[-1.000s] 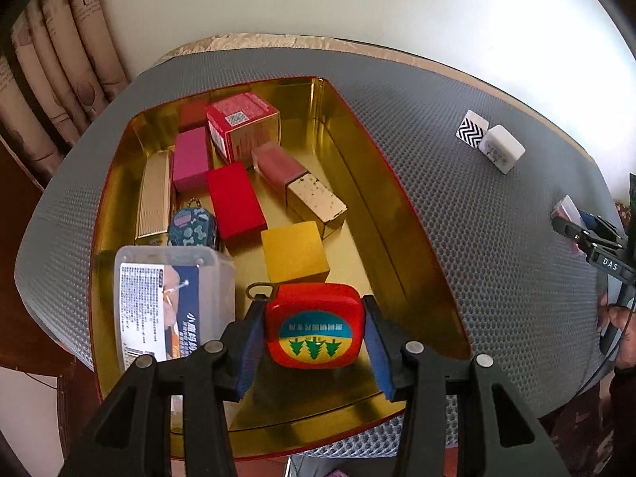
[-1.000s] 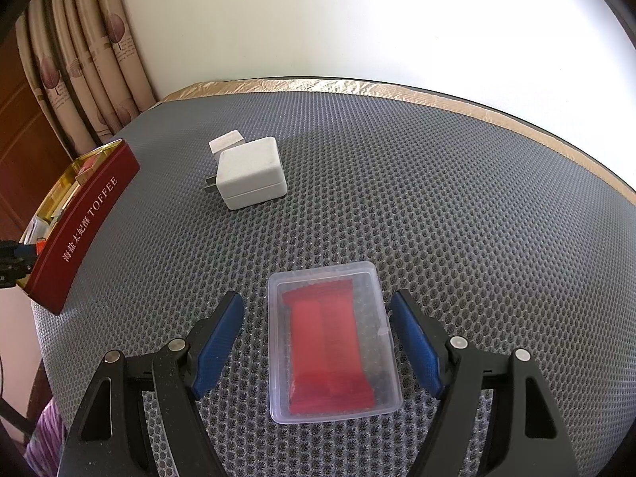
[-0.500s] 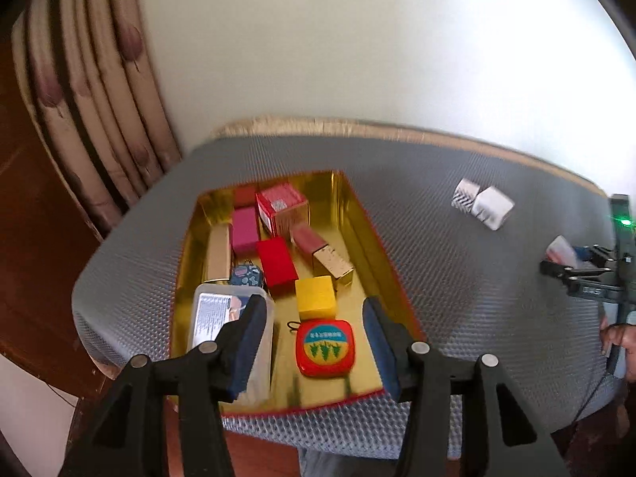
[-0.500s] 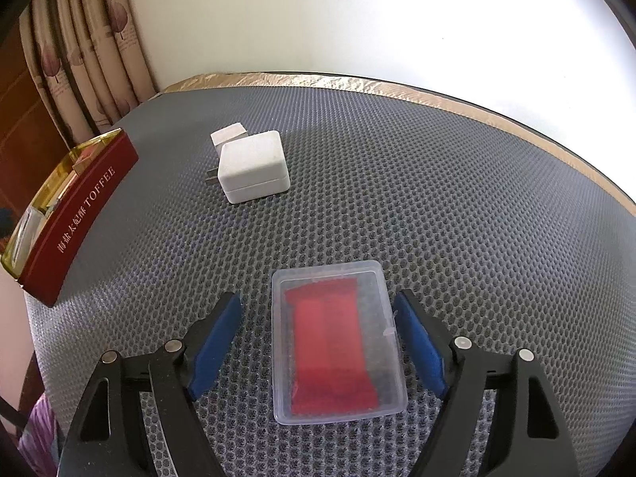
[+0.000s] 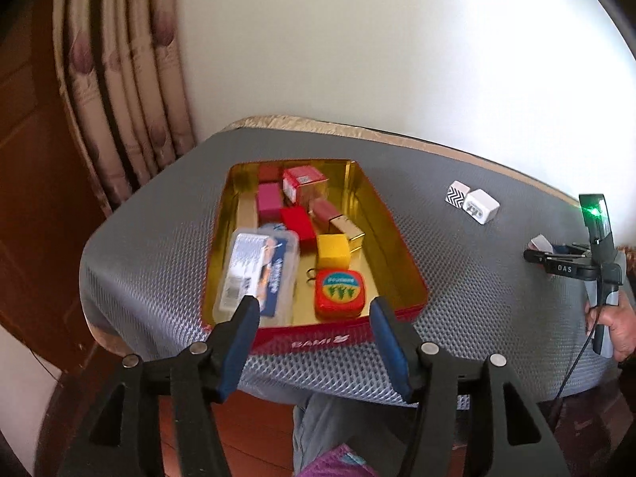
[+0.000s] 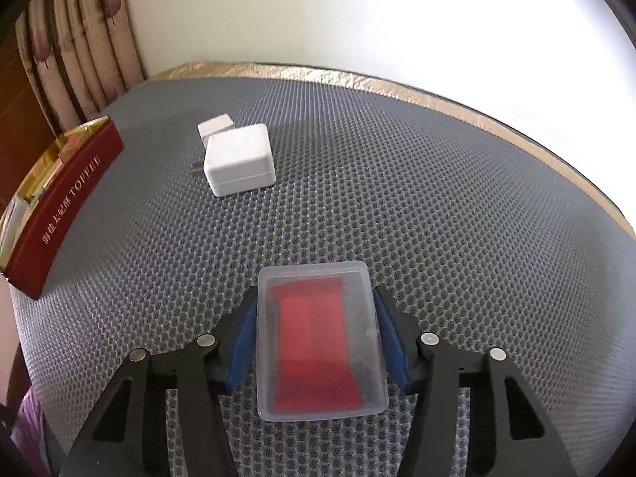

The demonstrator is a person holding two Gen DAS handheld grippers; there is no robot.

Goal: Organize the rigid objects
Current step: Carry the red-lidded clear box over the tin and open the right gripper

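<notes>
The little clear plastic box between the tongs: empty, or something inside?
Something inside: the clear plastic box holds a flat red item that shows through its lid. What the item is, the pictures do not tell.

Striped floral curtain [image 5: 119, 91], plain white wall [image 5: 377, 47], reddish wooden floor [image 5: 254, 429], grey mesh table cover [image 6: 397, 183]

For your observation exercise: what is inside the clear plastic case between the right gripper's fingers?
Inside the clear plastic case lies a flat red insert, seen through the lid. What the insert is, and anything under it, cannot be told.
</notes>
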